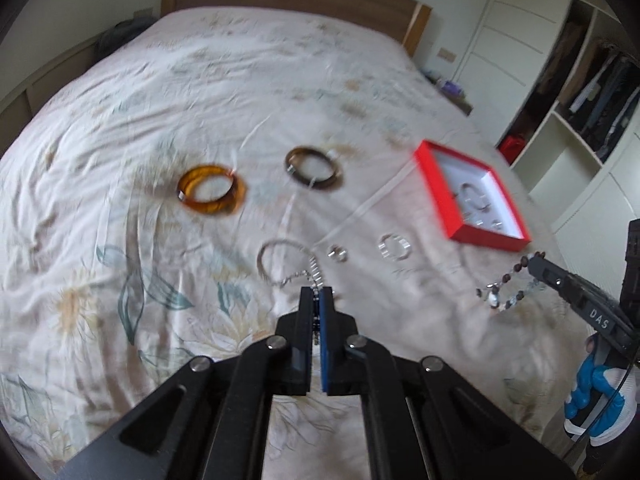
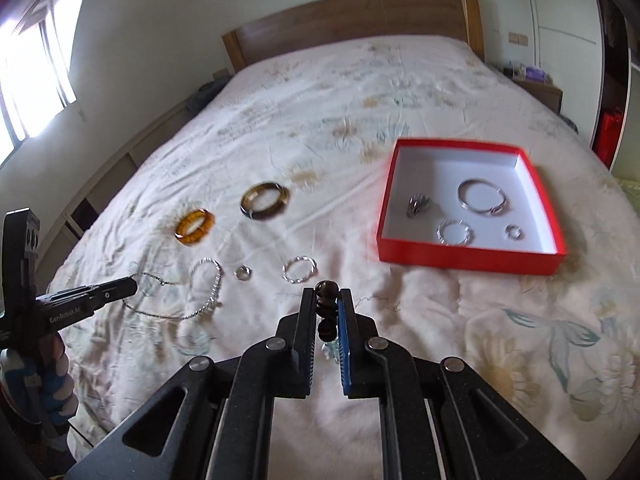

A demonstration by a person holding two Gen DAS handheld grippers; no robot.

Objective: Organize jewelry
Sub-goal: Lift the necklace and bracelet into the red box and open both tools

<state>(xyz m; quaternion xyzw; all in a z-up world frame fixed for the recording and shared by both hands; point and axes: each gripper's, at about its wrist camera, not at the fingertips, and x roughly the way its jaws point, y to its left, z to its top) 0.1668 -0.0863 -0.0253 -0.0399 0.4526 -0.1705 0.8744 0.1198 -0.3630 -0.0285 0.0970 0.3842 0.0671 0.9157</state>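
The right gripper has its fingers pinching a dark beaded bracelet; the left gripper has its fingers pressed together on a thin silver chain. Both pieces hang just short of the red box. Better to carry the bracelet over the near wall, lower it inside, then spread the fingers, keeping the trailing chain off the loose rings beside the box.

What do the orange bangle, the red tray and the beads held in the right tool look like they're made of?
The translucent orange bangle looks like resin or amber-like plastic: glossy, with light showing through it. The shallow red tray with white lining seems to be cardboard: thin, flat, matte walls. The dark round-bead bracelet pinched in the right tool looks like polished wood or stone; blur leaves that open.
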